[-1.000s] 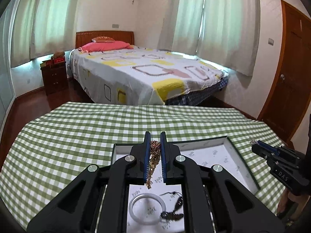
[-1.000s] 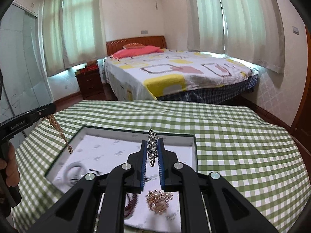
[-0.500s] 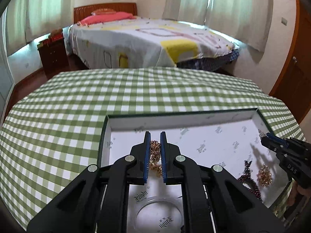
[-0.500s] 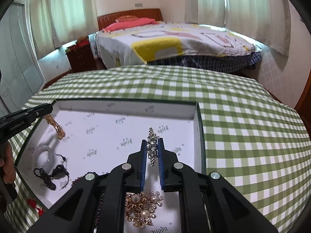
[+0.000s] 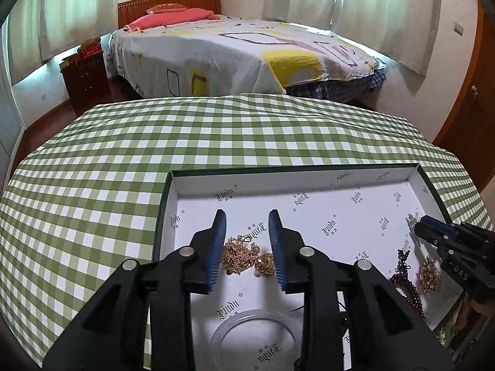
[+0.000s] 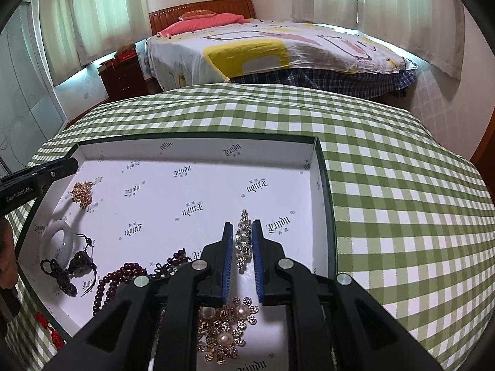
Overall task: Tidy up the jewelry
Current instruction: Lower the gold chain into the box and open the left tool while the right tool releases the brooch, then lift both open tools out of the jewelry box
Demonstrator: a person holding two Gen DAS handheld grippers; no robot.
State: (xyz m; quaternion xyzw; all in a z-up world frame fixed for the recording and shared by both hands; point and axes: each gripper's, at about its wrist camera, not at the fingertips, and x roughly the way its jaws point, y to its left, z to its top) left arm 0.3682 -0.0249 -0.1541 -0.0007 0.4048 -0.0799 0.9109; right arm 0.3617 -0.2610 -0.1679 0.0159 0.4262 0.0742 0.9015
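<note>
A white-lined tray with a dark green rim [image 5: 278, 167] lies on the checked cloth. My left gripper [image 5: 247, 216] hovers low over its left end with the jaws opening. The gold chain [image 5: 244, 258] lies heaped on the tray floor between the fingers, free of both pads. At the tray's right end, my right gripper [image 6: 242, 224] has its jaws opening a little. A silver rhinestone piece [image 6: 243, 241] lies on the floor in the narrow gap, and the pads no longer seem to press on it. The right wrist view shows the left gripper [image 6: 72, 164] above the gold chain [image 6: 82, 193].
Other jewelry lies in the tray: a white bangle [image 6: 57, 241], a dark pendant on a cord [image 6: 79, 262], dark red beads [image 6: 123, 275] and a gold brooch with pearls [image 6: 225, 327]. A red trinket [image 6: 46, 324] lies outside the rim. A bed stands beyond the table.
Both grippers came down into the tray. The left jaws parted and the gold chain dropped onto the tray floor. The right jaws widened slightly around the silver piece.
</note>
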